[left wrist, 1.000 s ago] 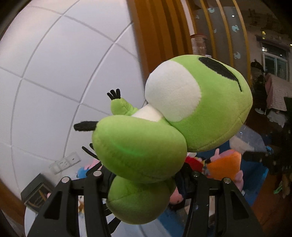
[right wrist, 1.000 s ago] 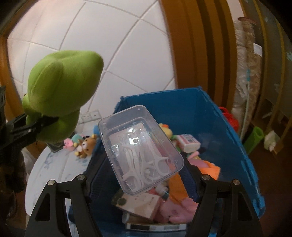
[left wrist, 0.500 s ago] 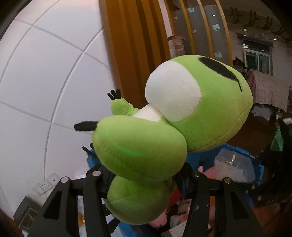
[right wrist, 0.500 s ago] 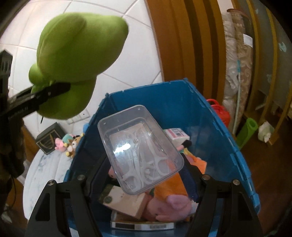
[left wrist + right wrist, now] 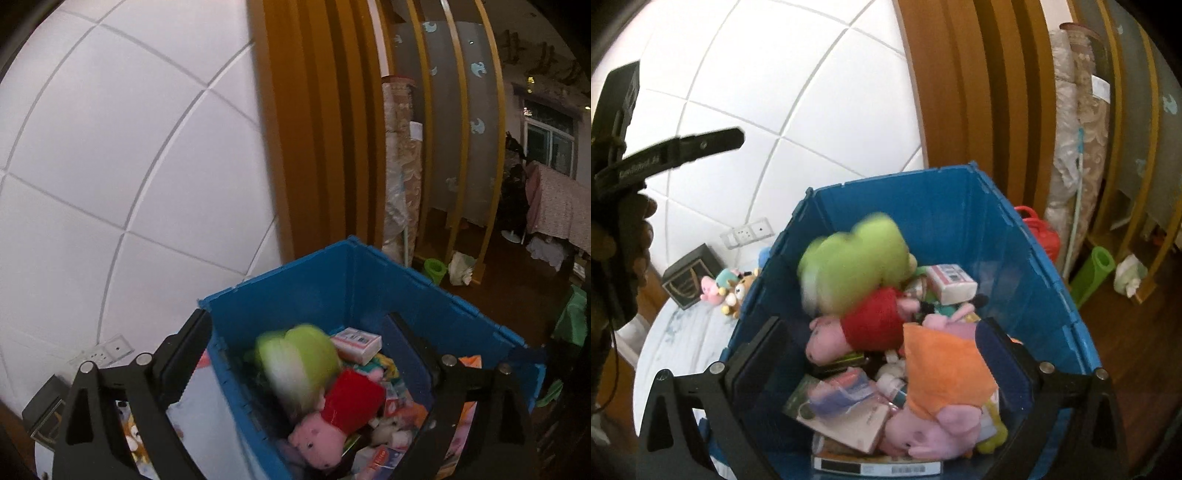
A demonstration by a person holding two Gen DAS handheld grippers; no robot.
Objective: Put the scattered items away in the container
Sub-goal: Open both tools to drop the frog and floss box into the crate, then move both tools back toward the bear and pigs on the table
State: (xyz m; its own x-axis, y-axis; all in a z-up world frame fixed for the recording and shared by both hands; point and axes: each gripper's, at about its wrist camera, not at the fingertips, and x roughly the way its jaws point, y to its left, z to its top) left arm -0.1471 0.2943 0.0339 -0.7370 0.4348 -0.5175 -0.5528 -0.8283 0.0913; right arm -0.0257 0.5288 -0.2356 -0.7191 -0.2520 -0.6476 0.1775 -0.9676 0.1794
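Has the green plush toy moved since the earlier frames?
Yes. The green plush toy has left the left gripper, whose jaws are opening, and dropped down into the blue bin, blurred above the pink pig plush.

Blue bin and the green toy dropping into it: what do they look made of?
Blue bin: seemingly rigid moulded plastic, with smooth, slightly glossy walls and ribbed rims. Green toy: plush fabric, probably stuffed, with a matte, fuzzy surface and rounded soft shape, though motion blur hides detail.

Green plush (image 5: 855, 260) motion-blurred inside blue crate (image 5: 964, 206), atop red-shirted pink pig plush (image 5: 866, 325). Crate open-topped, packed: orange-shirted pig (image 5: 942, 373), small boxes, booklets.
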